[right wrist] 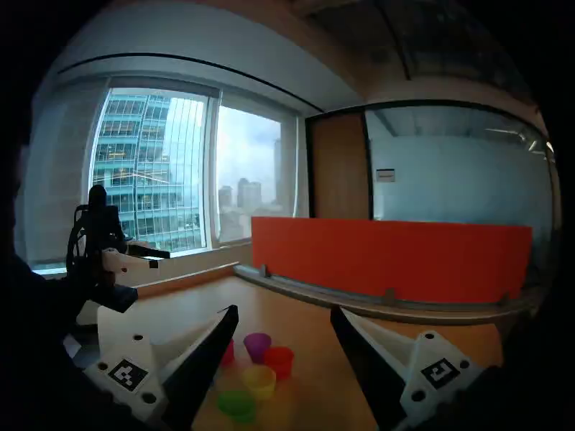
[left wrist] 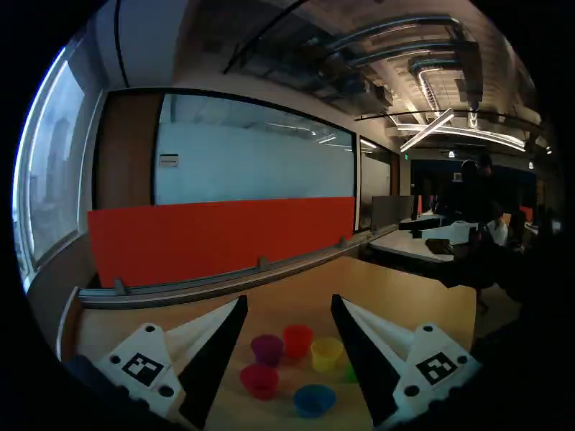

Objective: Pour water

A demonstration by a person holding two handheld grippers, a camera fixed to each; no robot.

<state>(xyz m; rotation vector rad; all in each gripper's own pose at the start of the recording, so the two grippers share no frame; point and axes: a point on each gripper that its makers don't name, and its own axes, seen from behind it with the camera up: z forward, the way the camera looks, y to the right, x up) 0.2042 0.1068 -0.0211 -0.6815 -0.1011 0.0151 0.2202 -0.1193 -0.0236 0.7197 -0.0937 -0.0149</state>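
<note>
Left gripper view. The left gripper [left wrist: 288, 297] has its jaws spread wide and holds nothing. We note a cluster of small cups on the wooden table [left wrist: 402, 294], near us, seen between and below the two fingers. The purple cup [left wrist: 267, 349], red cup [left wrist: 297, 340] and yellow cup [left wrist: 326, 353] make the far row. The pink cup [left wrist: 259, 380] and blue cup [left wrist: 314, 399] sit nearer. The green cup [left wrist: 350, 373] is half hidden behind the finger on the right. All stand upright with the long axis vertical and mouths up. We cannot tell whether any holds water. An orange panel [left wrist: 215, 237] runs along the table's far edge. People sit far off at right.

Right gripper view. The right gripper [right wrist: 284, 309] is also spread wide and empty. The same cluster sits low between its fingers, upright, with green nearest and pink partly behind the finger on the left. This view adds a window [right wrist: 151, 172] with towers, and the left gripper held far at left.
</note>
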